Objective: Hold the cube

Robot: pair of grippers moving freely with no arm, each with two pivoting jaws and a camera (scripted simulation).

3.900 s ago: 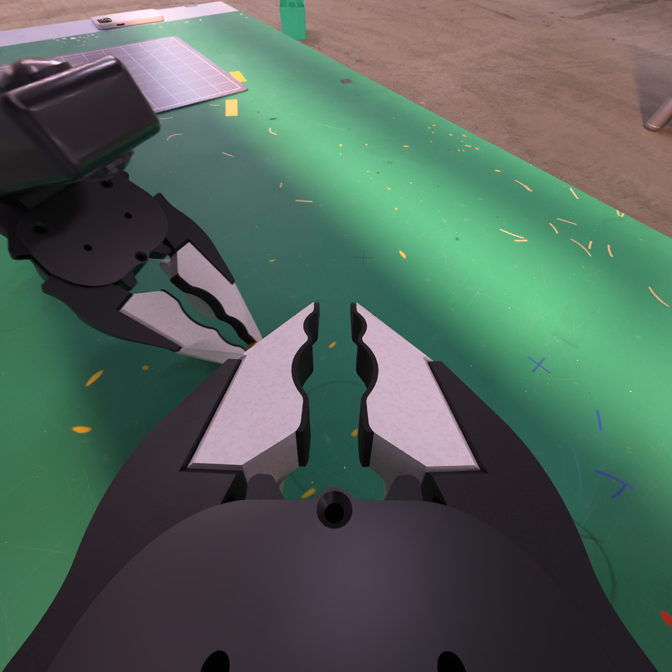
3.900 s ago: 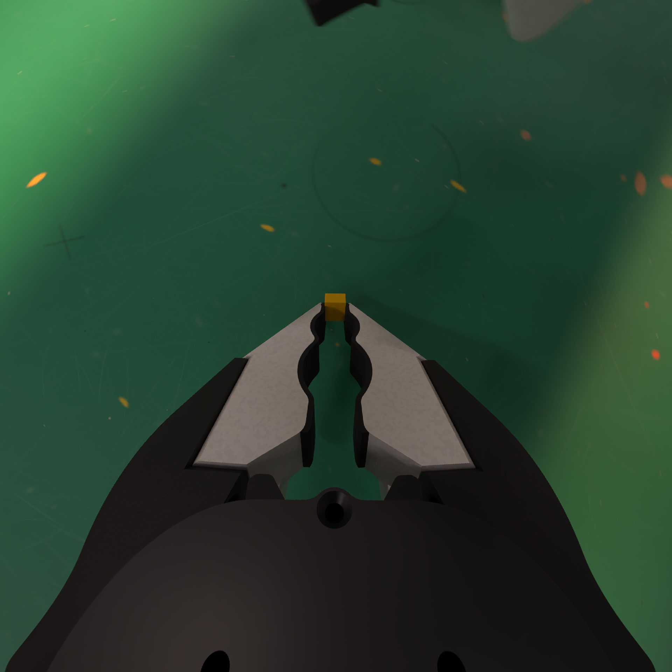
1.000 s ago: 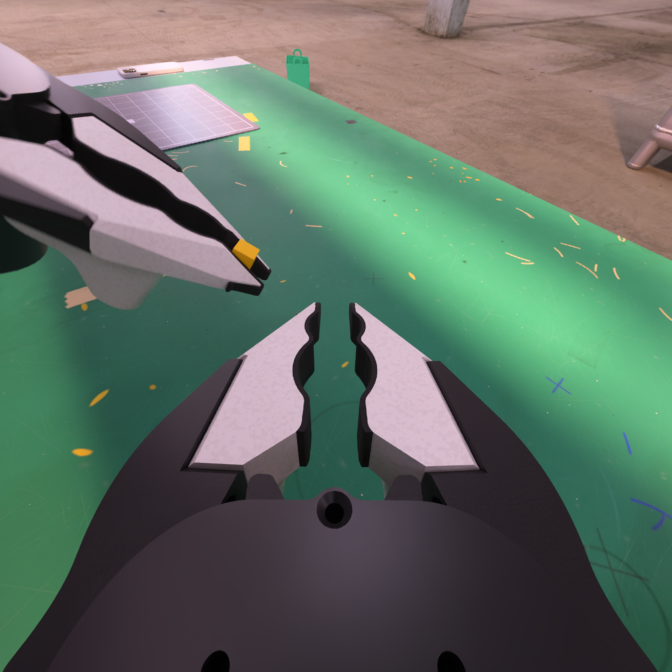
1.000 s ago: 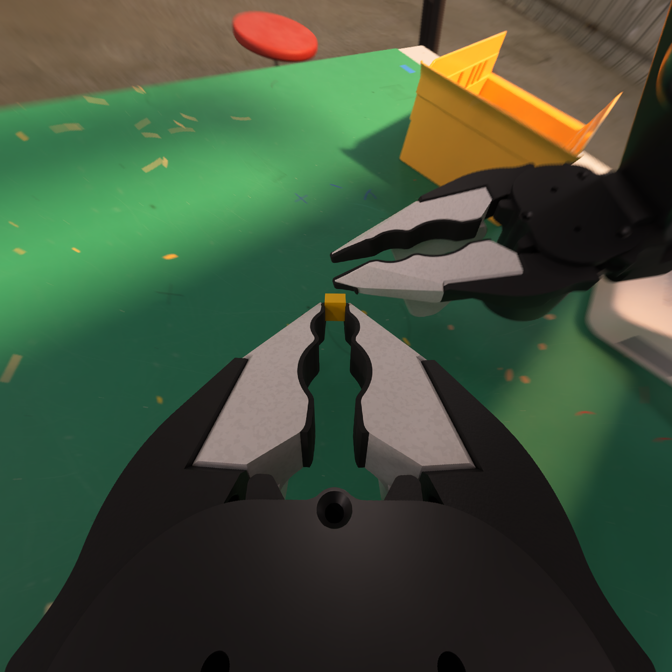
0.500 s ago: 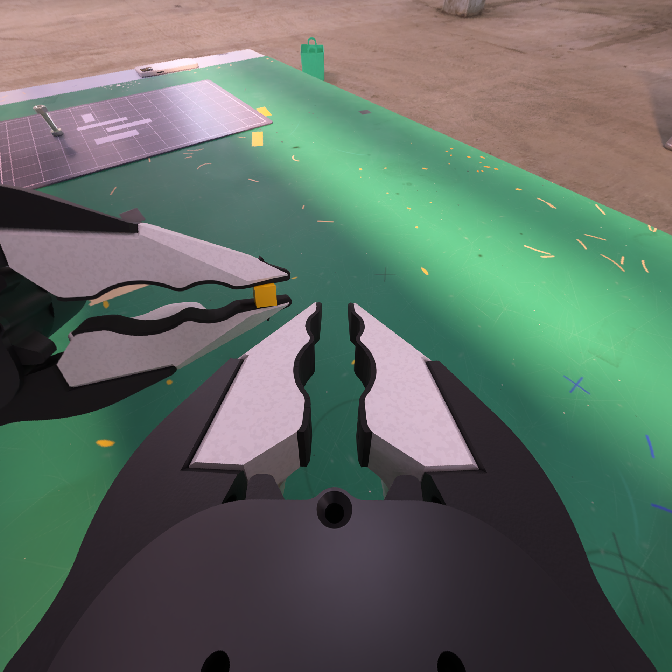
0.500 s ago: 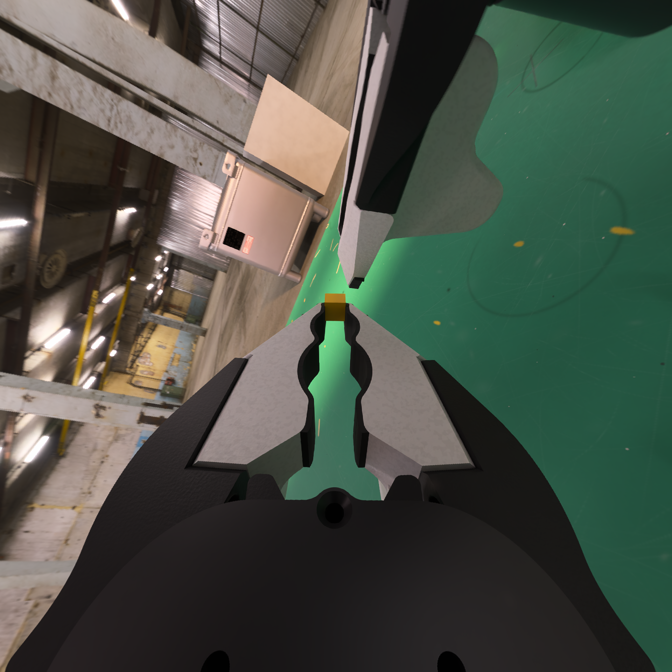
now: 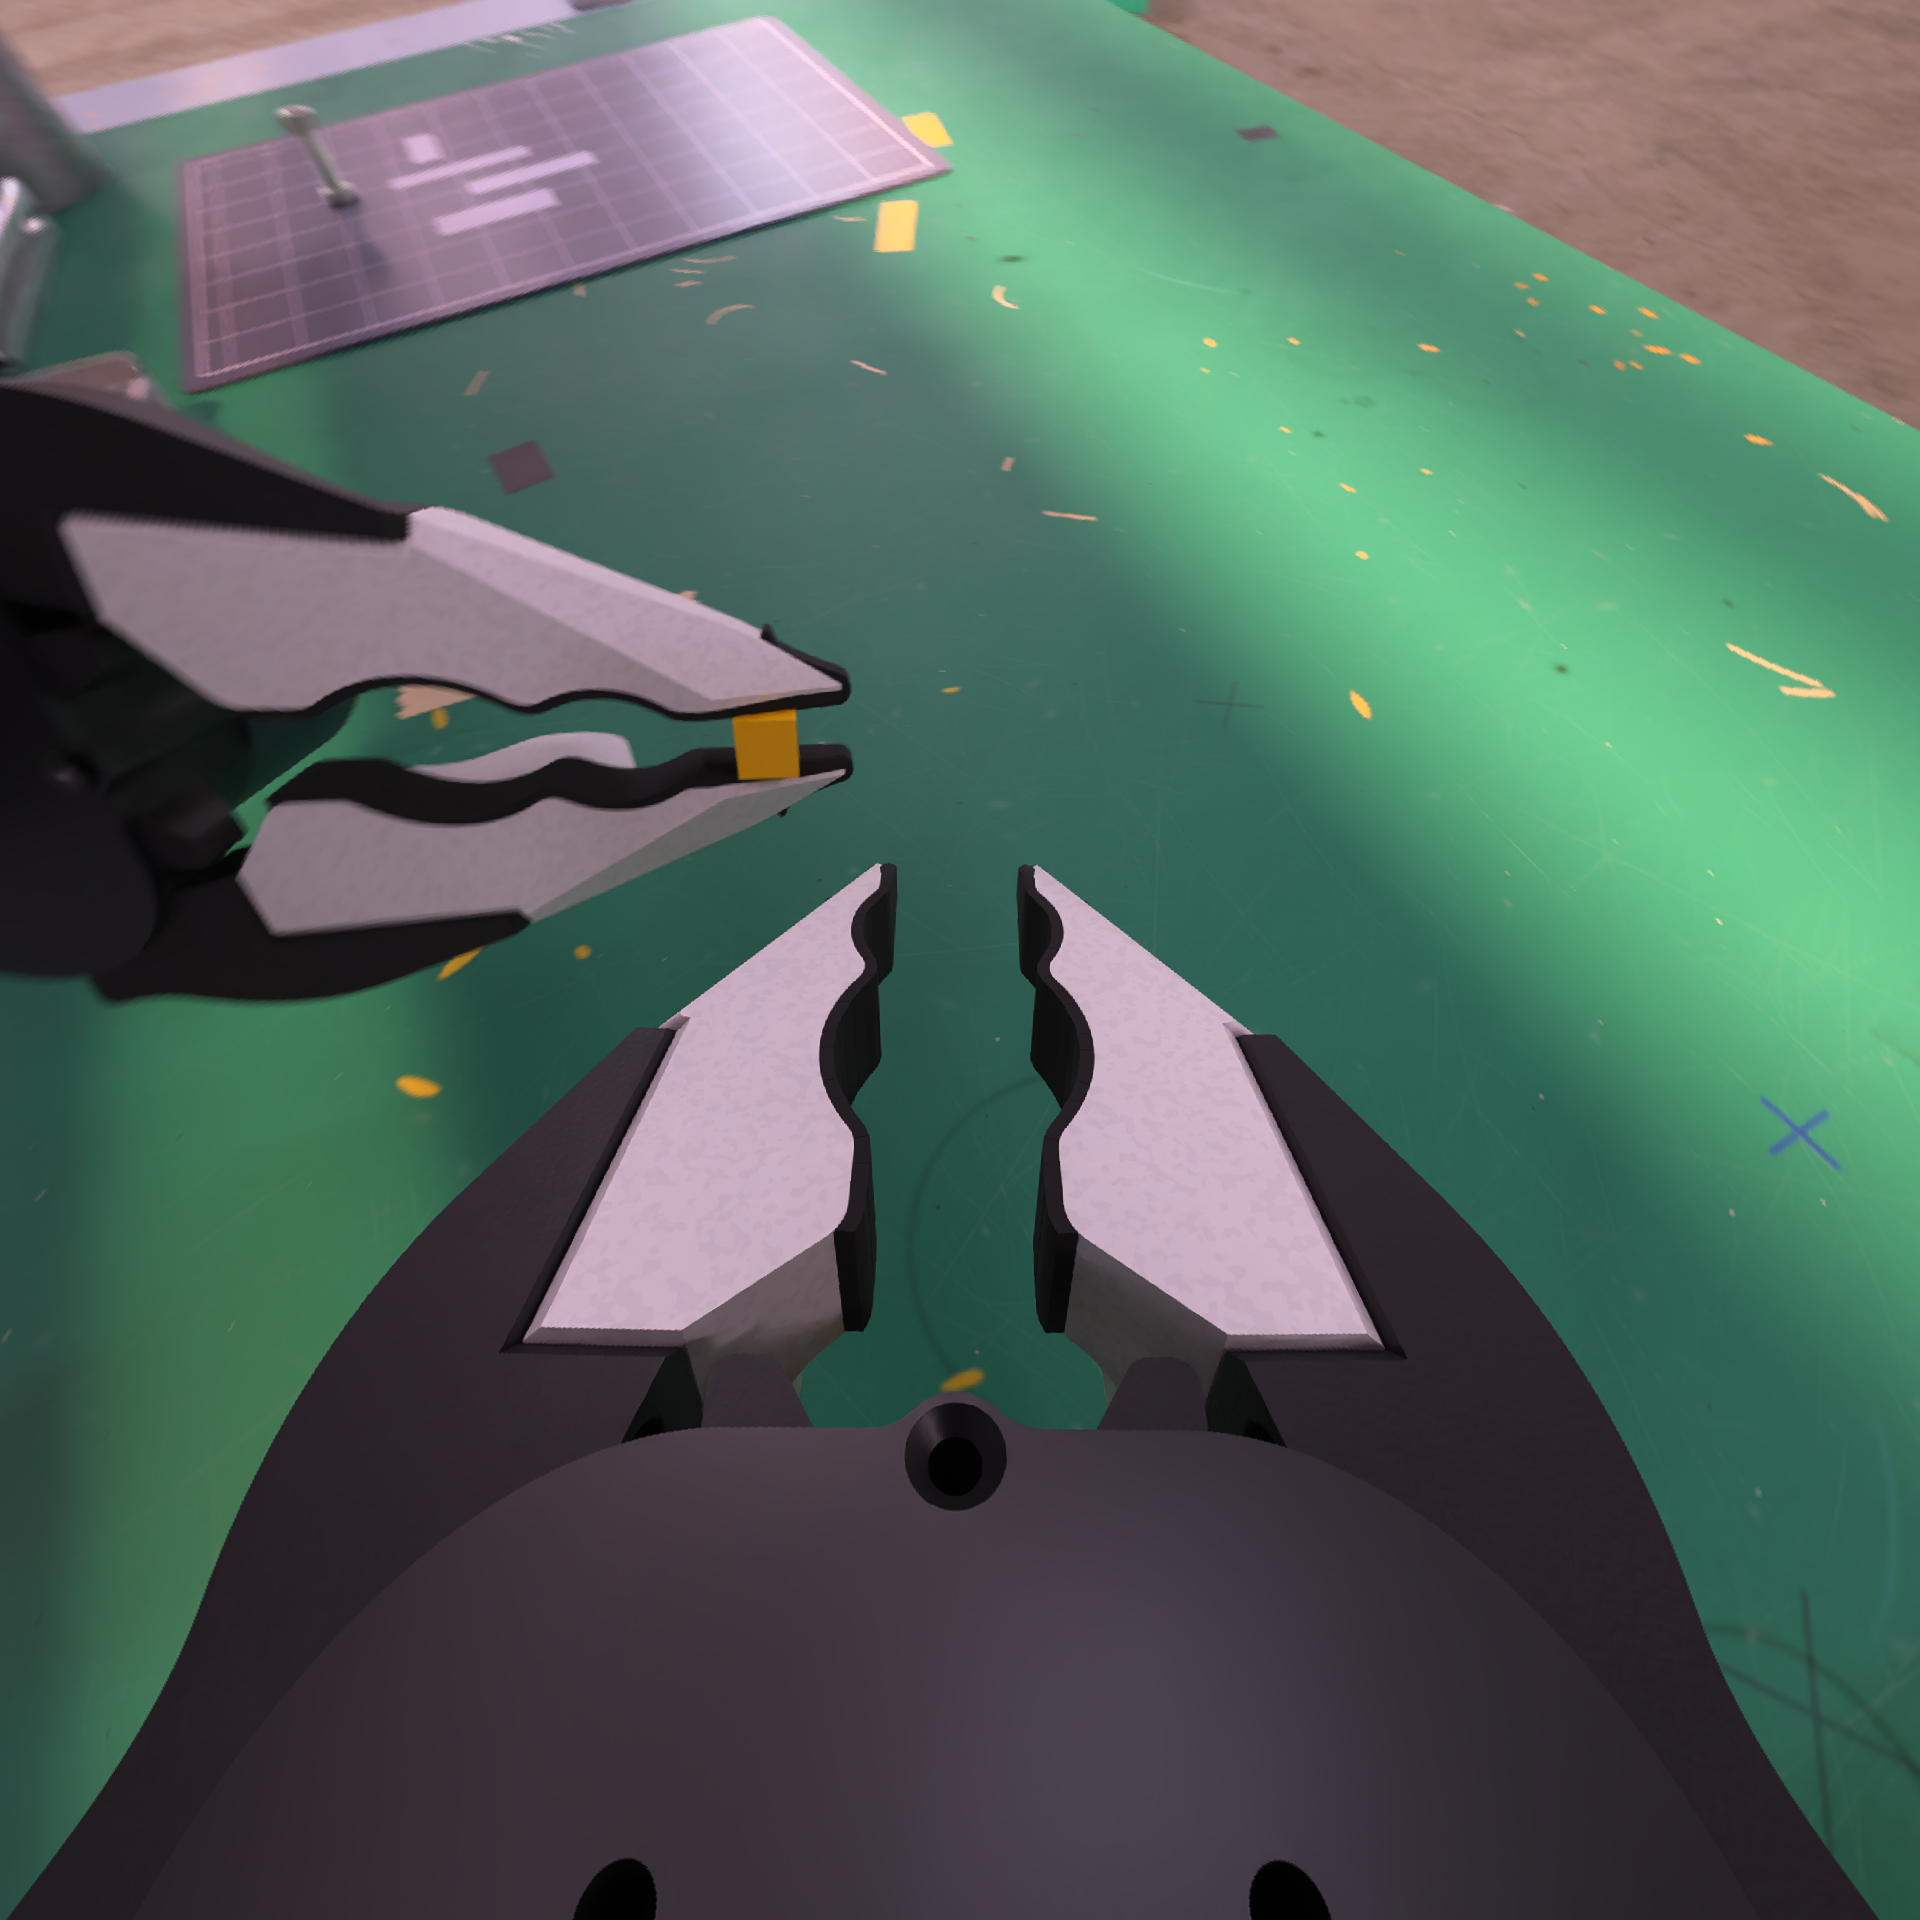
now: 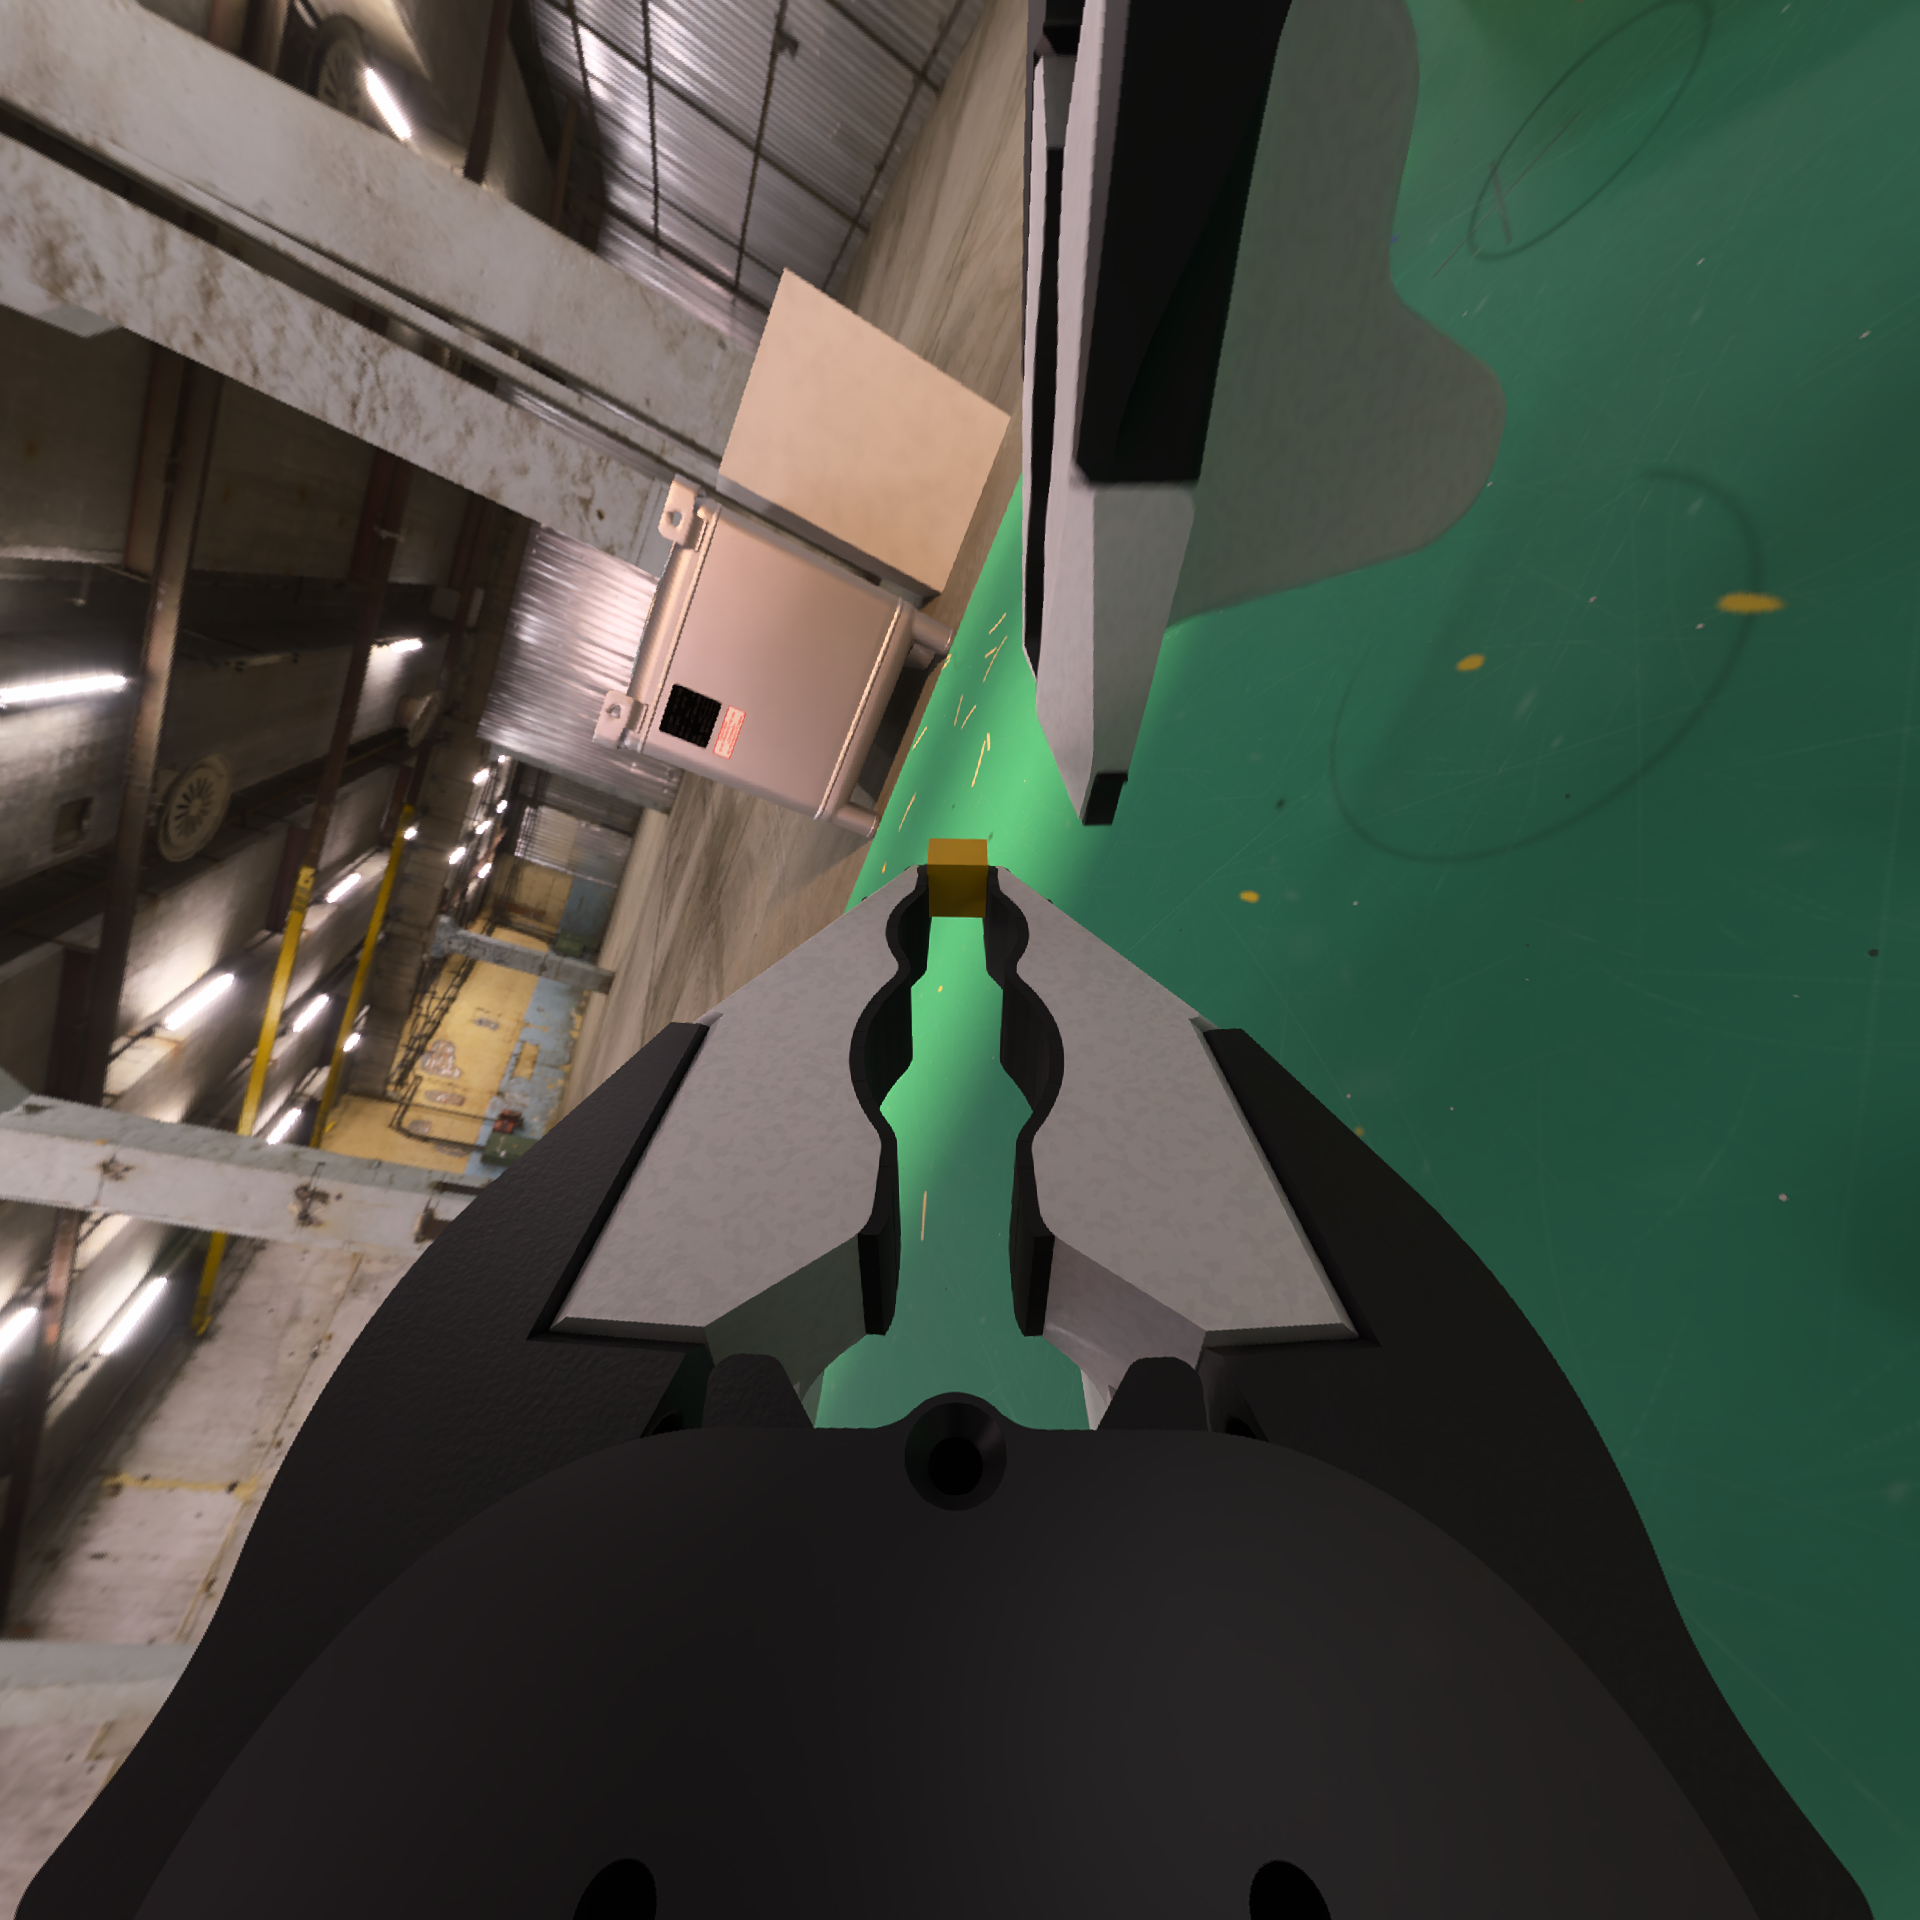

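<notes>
The scuffed green tabletop (image 7: 1299, 644) carries a grey gridded cutting mat (image 7: 540, 197) at eleven o'clock, with a small metal bolt (image 7: 317, 156) lying on it. Orange and yellow flecks (image 7: 1361, 707) scatter toward two o'clock.

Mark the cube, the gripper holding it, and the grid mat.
cube (image 7: 766, 745), left wrist view, its front face.
right gripper (image 8: 957, 883), right wrist view, between its fingertips, shut on the cube.
grid mat (image 7: 644, 218), left wrist view, its bare gridded surface.
</notes>
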